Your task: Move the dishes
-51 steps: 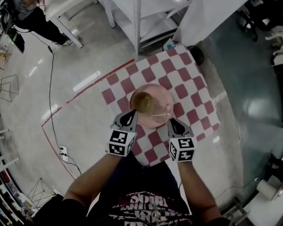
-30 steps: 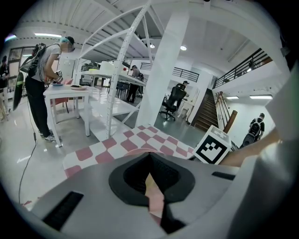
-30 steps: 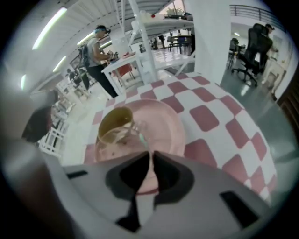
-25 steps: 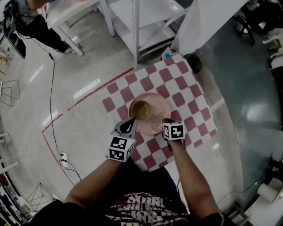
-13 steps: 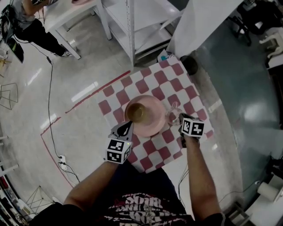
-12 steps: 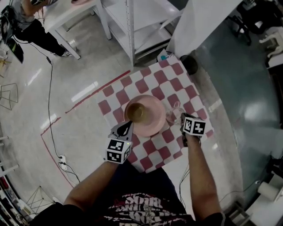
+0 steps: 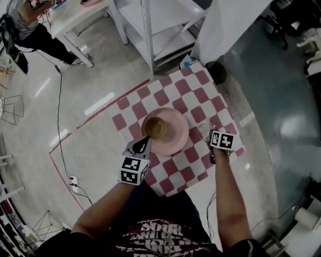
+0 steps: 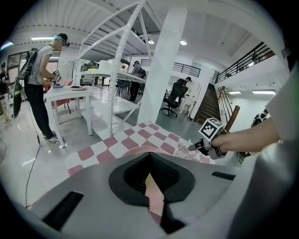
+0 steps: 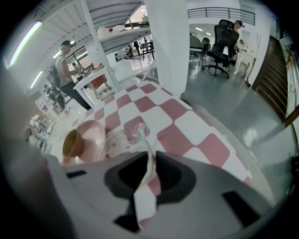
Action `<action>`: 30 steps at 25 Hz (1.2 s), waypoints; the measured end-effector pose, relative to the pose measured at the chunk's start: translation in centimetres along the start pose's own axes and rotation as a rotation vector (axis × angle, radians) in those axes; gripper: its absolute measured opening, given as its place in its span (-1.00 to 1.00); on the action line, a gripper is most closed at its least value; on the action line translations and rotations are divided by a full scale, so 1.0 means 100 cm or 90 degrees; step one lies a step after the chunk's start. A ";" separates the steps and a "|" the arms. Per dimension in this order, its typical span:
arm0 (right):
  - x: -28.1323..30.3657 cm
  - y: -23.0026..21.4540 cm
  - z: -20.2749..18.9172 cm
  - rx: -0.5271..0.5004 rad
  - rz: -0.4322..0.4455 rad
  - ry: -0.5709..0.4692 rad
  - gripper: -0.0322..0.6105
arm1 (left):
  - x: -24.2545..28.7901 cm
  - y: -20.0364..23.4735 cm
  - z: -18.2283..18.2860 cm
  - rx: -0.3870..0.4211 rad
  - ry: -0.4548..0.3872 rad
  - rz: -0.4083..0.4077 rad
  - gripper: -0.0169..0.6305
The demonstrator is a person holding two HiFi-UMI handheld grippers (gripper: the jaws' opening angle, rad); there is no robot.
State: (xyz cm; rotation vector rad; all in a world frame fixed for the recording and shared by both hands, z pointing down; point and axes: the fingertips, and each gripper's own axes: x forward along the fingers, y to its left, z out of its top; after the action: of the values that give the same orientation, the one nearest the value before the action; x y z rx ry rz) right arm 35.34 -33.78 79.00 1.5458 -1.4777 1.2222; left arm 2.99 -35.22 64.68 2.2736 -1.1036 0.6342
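Note:
A pink plate (image 7: 175,134) lies on the red-and-white checked cloth (image 7: 198,98), with a brown cup (image 7: 156,127) standing on its left half. My left gripper (image 7: 145,141) is shut on the plate's near rim; pink rim (image 8: 140,152) fills the slit between its jaws (image 8: 152,184). A clear glass (image 7: 202,131) stands on the cloth just right of the plate. My right gripper (image 7: 209,135) points down at it. Its jaws (image 9: 148,158) have just been opening, and the glass's thin rim (image 9: 141,135) stands in the gap between them with cloth showing beside it.
The cloth's near edge (image 7: 173,189) is close to the person's body. A white shelving frame (image 7: 150,30) and a white pillar (image 7: 228,22) stand beyond the cloth. A person works at a white table (image 7: 75,12) at far left. A cable (image 7: 57,115) trails over the floor.
My right gripper has gone from the plate's right part out to the right with the glass, which now stands on the cloth. The left gripper and plate have stayed put.

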 end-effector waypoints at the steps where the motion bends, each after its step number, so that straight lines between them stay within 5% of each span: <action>1: 0.002 0.001 -0.001 -0.001 0.000 0.000 -0.63 | 0.000 -0.001 0.001 0.002 0.002 -0.001 -0.86; 5: -0.004 0.004 0.000 0.012 0.028 -0.025 -0.35 | 0.001 -0.005 0.005 0.011 0.000 -0.005 -0.86; 12: -0.064 0.010 0.011 -0.012 0.033 -0.096 -0.31 | -0.001 -0.002 0.008 0.007 -0.003 -0.001 -0.86; 17: -0.116 0.077 0.032 -0.025 0.157 -0.202 -0.39 | -0.003 0.005 0.003 -0.009 -0.010 0.007 -0.86; 19: -0.117 0.112 0.031 -0.058 0.188 -0.191 -0.77 | -0.006 0.012 0.001 -0.015 -0.012 0.015 -0.86; 25: -0.073 0.204 0.006 -0.170 0.236 -0.100 -0.79 | -0.011 0.035 -0.010 -0.033 -0.007 0.041 -0.86; 30: -0.026 0.236 -0.023 -0.169 0.237 -0.003 -0.79 | -0.016 0.051 -0.014 -0.044 -0.010 0.056 -0.86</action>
State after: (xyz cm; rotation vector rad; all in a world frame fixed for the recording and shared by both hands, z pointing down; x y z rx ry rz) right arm 11.96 -33.97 74.22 1.1317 -1.9050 1.1630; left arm -2.32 -36.12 66.00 2.1843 -1.2203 0.6041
